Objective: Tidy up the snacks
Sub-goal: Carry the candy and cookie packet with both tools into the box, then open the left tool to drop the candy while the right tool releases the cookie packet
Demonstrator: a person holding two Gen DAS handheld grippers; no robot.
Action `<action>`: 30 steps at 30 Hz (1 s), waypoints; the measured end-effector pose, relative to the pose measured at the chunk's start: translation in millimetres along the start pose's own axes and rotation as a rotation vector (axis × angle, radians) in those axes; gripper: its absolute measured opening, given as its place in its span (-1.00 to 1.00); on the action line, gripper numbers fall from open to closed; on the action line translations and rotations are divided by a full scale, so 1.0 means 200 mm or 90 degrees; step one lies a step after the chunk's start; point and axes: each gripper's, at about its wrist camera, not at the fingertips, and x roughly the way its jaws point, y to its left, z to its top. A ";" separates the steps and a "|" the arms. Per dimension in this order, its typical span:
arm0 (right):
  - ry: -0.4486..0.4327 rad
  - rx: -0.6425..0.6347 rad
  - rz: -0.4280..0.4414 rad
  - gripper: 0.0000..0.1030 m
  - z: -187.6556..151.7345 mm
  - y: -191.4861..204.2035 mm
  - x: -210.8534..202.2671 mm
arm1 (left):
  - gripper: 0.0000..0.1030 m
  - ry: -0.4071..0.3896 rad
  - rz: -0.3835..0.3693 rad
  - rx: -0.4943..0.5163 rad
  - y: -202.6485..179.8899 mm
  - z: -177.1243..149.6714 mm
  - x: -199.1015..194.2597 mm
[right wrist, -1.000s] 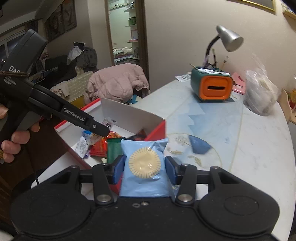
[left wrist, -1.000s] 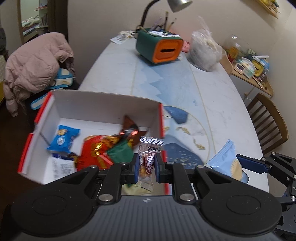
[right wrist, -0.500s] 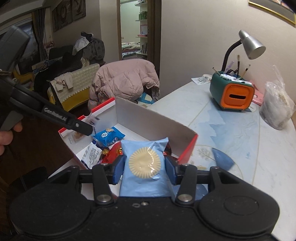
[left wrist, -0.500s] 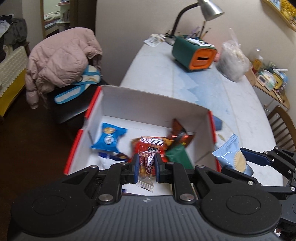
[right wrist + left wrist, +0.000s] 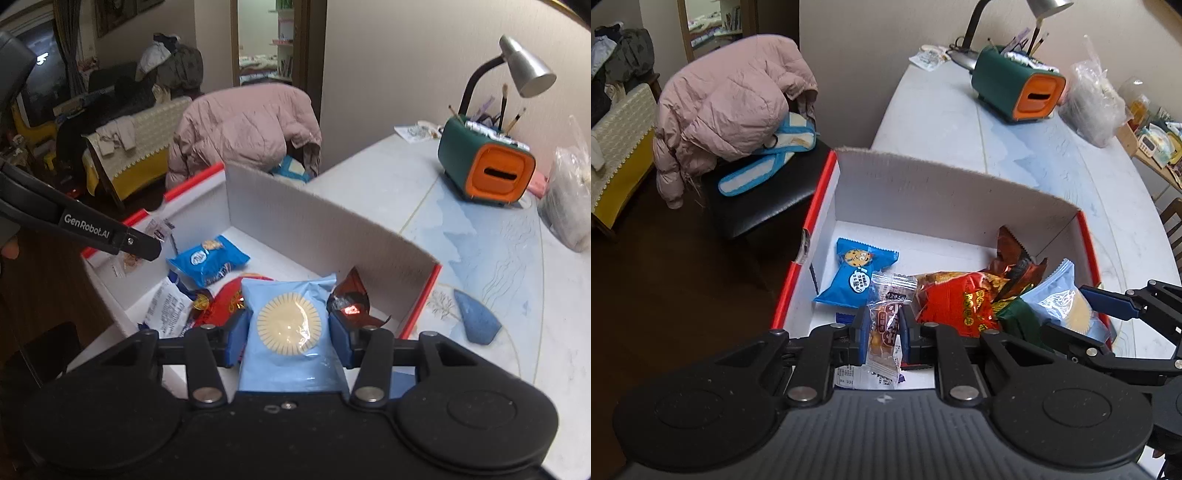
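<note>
A white cardboard box with red rims (image 5: 923, 192) stands at the table's near left end and holds several snacks: a blue cookie packet (image 5: 855, 273), a red bag (image 5: 955, 302), a brown wrapper (image 5: 1012, 254). My left gripper (image 5: 884, 330) is shut on a small clear candy packet (image 5: 886, 321) above the box's near left part. My right gripper (image 5: 288, 330) is shut on a light blue cookie packet (image 5: 288, 328) over the box's near right part; it also shows in the left wrist view (image 5: 1060, 299). The box (image 5: 325, 229) lies below both.
A green and orange pen holder (image 5: 485, 166) with a desk lamp (image 5: 524, 70) stands at the table's far end, next to a clear plastic bag (image 5: 1093, 107). A chair with a pink jacket (image 5: 731, 107) is left of the table. A wooden chair (image 5: 1174, 229) is at the right.
Both grippers have moved left and forward over the box, each keeping its packet. The box's inside now fills more of both views.
</note>
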 end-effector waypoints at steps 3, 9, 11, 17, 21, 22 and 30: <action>0.011 0.001 -0.001 -0.09 -0.01 0.00 0.05 | -0.69 0.010 -0.001 0.009 -0.01 0.00 0.06; 0.025 0.002 -0.006 -0.09 -0.03 0.00 0.11 | -0.69 0.023 -0.006 0.032 -0.05 0.01 0.15; 0.031 0.004 -0.006 -0.09 -0.04 0.00 0.12 | -0.69 0.034 -0.006 0.034 -0.06 0.01 0.18; 0.042 0.011 -0.003 -0.09 -0.06 0.00 0.15 | -0.69 0.057 -0.002 0.041 -0.08 -0.01 0.24; 0.045 0.006 -0.002 -0.11 -0.07 0.01 0.16 | -0.68 0.058 -0.001 0.040 -0.08 -0.02 0.26; 0.044 0.006 -0.002 -0.11 -0.07 0.01 0.15 | -0.68 0.058 0.000 0.040 -0.08 -0.02 0.26; 0.037 0.020 0.002 -0.04 -0.07 0.01 0.14 | -0.67 0.041 0.003 0.055 -0.10 -0.05 0.22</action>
